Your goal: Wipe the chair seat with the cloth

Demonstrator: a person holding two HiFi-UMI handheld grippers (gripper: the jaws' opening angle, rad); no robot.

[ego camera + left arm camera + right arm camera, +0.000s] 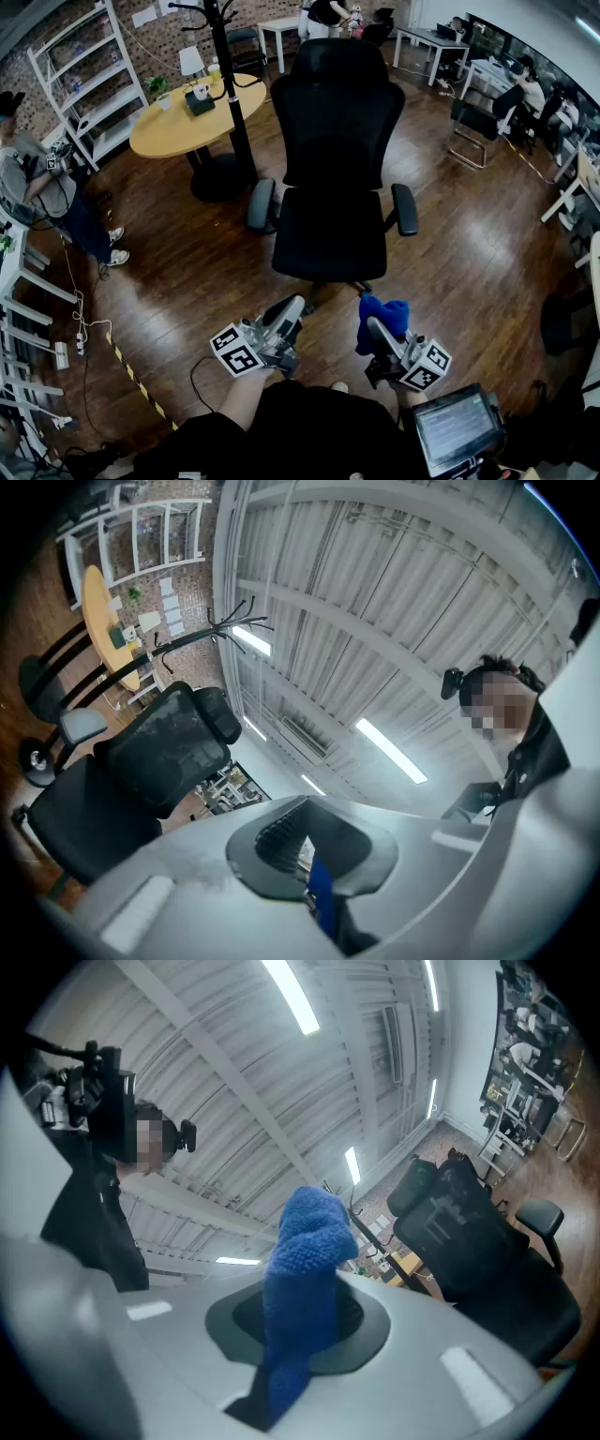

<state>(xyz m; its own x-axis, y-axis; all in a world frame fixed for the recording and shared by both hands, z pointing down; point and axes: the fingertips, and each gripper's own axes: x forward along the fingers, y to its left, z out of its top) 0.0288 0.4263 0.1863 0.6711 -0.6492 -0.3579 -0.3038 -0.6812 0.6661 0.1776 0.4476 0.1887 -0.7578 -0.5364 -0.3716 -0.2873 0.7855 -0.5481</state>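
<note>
We note the right gripper (380, 330), fingers clamped on the blue cloth (382, 314), short of the chair seat (328, 234). Fingers of the left gripper (291, 311) are closed and empty. We judge it best to press the cloth flat, then sweep in overlapping strokes.

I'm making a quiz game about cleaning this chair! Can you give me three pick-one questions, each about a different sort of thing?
1. Where is the cloth? A lying on the chair seat; B held up in front of the chair; C on the round table.
2. What colour is it? A red; B white; C blue.
3. The right gripper is: A shut on the cloth; B wide open; C lying on the floor.
Answers: B, it is short of the seat; C, bright blue in both views; A, its jaws pinch the cloth.
</note>
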